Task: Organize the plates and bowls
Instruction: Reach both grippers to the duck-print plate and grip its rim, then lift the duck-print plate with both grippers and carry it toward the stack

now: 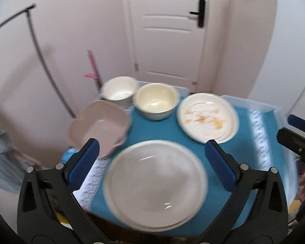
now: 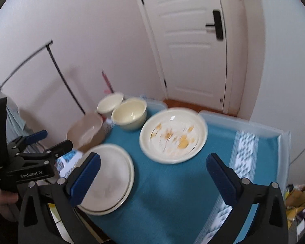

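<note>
Five dishes (image 1: pixel 155 183) crowd teal cloth (image 2: pixel 168 183) before door (image 1: pixel 168 30).

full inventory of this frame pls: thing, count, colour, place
Pink bowl: 1, dusty pink, scalloped rim, tilted at the table's left edge.
Cream bowls: 2, side by side at the far edge; the other sits left of it.
Plain plates: stack of 2, off-white, near left.
Patterned plate: 1, cream with orange marks, far right.
Tablecloth: 1, teal with white bands, over the table.
Door: 1, white, black handle, behind.
Rack: 1, dark metal, by the left wall.
Left gripper: black, blue pads, open, over the plain plates.
Right gripper: same build, open.
</note>
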### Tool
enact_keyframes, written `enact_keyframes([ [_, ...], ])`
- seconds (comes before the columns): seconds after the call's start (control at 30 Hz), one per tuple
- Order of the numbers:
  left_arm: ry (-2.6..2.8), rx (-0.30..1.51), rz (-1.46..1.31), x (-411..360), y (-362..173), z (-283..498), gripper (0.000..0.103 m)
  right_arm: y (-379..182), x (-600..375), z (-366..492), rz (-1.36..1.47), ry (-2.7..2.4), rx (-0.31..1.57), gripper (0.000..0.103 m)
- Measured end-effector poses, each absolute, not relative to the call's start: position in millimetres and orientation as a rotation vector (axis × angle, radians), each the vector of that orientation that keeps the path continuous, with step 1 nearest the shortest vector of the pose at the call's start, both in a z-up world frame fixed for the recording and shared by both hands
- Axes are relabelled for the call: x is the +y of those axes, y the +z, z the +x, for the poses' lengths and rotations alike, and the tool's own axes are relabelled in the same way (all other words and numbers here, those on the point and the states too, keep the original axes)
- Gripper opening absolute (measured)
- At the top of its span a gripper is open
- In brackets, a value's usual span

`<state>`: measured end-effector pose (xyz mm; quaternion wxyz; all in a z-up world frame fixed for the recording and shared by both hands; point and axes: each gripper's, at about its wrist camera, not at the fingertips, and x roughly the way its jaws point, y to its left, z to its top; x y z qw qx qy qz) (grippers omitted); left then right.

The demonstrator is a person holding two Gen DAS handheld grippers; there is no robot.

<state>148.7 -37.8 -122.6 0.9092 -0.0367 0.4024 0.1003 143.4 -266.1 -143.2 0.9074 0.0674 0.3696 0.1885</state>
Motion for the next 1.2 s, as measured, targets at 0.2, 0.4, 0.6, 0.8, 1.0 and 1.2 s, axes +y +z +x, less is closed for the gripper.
enact_keyframes([
  [0.2, 0.124, 0.918, -0.226, -45, -140, 200, 0.103, -137, -292, 197, 0.025, 0.308, 0.827, 0.103],
  [0.4, 0.102, 1.063, -0.339, -43, -196, 258, 0.101, -182, -306, 271, 0.088, 0.351, 1.017, 0.103],
  [0.6, 0.104, 1.191, -0.374, -39, -248, 297, 0.076, -248, -303, 320, 0.147, 0.405, 1.180, 0.069],
  [0.8, 0.084, 1.261, -0.403, -41, -279, 316, 0.049, -282, -296, 336, 0.172, 0.442, 1.240, 0.046],
  [1.0, 0.066, 1.272, -0.397, -49, -284, 325, 0.020, -294, -292, 344, 0.168, 0.469, 1.253, 0.027],
  [1.2, 0.068, 1.269, -0.391, -58, -287, 326, 0.018, -303, -292, 349, 0.174, 0.465, 1.266, 0.017],
])
